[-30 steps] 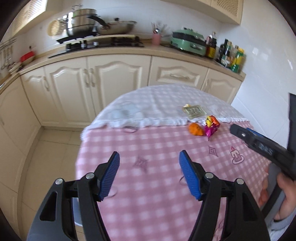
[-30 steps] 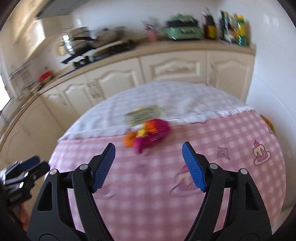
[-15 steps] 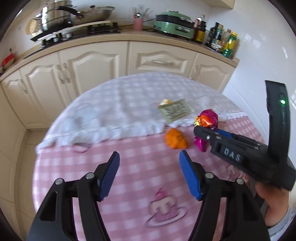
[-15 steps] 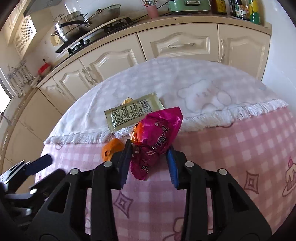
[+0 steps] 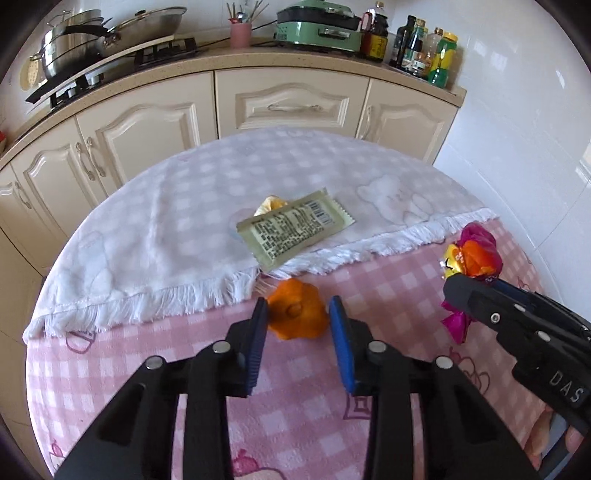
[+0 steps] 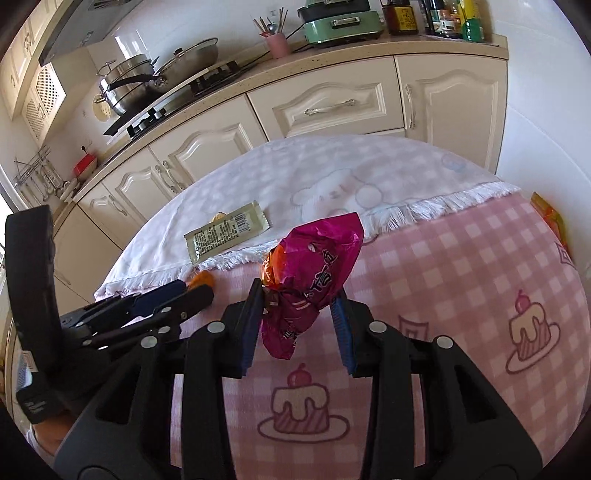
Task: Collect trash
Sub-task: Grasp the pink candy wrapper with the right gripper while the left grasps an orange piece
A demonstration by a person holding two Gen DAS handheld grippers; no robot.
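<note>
My right gripper (image 6: 297, 299) is shut on a crumpled magenta and orange snack wrapper (image 6: 317, 273) and holds it just above the pink checked tablecloth (image 6: 461, 288); it also shows in the left wrist view (image 5: 474, 254). My left gripper (image 5: 297, 315) has its blue pads on both sides of an orange peel (image 5: 297, 314) on the cloth, jaws narrowed around it; whether they press it I cannot tell. A flat olive-green food packet (image 5: 295, 230) lies on the white fringed cloth (image 5: 147, 236), with a yellowish scrap (image 5: 269, 205) behind it.
The round table's far edge faces cream kitchen cabinets (image 5: 280, 107) under a counter with pots (image 5: 92, 40), a green cooker (image 5: 317, 26) and bottles (image 5: 424, 48). An orange wrapper (image 6: 550, 218) lies at the table's right edge. A white tiled wall (image 5: 517, 122) is at the right.
My left gripper has moved forward to the orange peel and its jaws have narrowed around it. My right gripper has lifted slightly with the magenta wrapper still in it.
</note>
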